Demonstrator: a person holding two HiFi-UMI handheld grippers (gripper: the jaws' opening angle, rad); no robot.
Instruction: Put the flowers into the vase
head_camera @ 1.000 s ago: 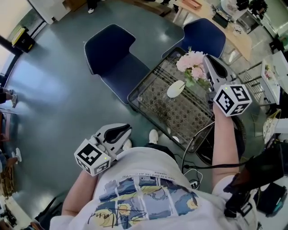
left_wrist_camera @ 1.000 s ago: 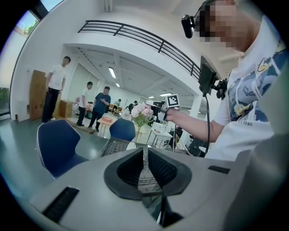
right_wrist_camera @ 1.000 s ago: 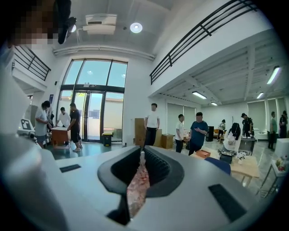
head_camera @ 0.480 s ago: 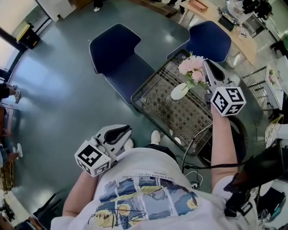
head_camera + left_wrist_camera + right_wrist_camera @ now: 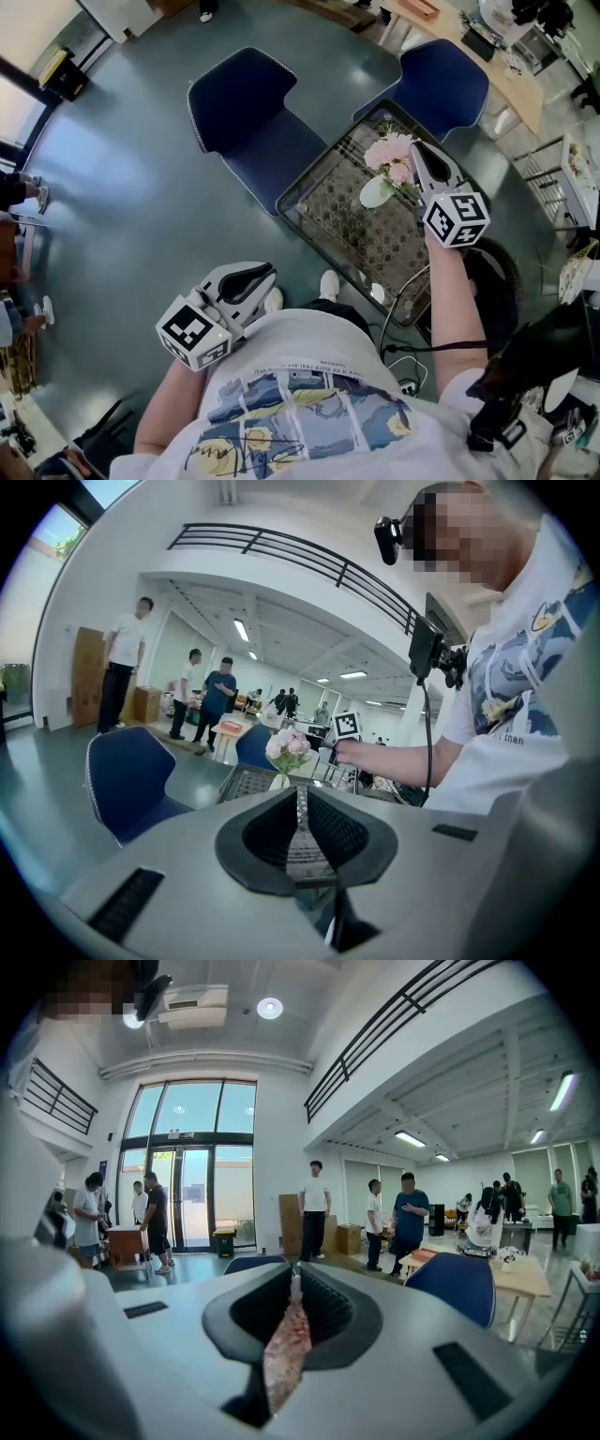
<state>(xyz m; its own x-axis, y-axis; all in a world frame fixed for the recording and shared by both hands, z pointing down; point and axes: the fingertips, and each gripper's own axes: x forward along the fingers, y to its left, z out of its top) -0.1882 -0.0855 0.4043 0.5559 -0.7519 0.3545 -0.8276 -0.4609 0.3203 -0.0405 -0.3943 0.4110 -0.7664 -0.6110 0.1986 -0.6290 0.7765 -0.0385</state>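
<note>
A bunch of pink flowers (image 5: 389, 153) hangs just above a small white vase (image 5: 375, 192) on the glass-topped wire table (image 5: 328, 230). My right gripper (image 5: 412, 148) is shut on the flowers from the right; in the right gripper view a pink strip (image 5: 286, 1344) shows between its closed jaws (image 5: 294, 1279). In the left gripper view the flowers (image 5: 288, 746) stand over the vase (image 5: 279, 781), and how deep the stems reach is hidden. My left gripper (image 5: 266, 273) is held low by my waist, shut and empty (image 5: 300, 791).
Two dark blue chairs (image 5: 248, 112) (image 5: 445, 80) stand beyond the table. A black cable (image 5: 412, 291) loops at the table's near right corner. A wire rack (image 5: 539, 178) is at the right. Several people stand far off in the hall (image 5: 314, 1208).
My right gripper has come down with the flowers toward the vase. The left gripper has stayed where it was.
</note>
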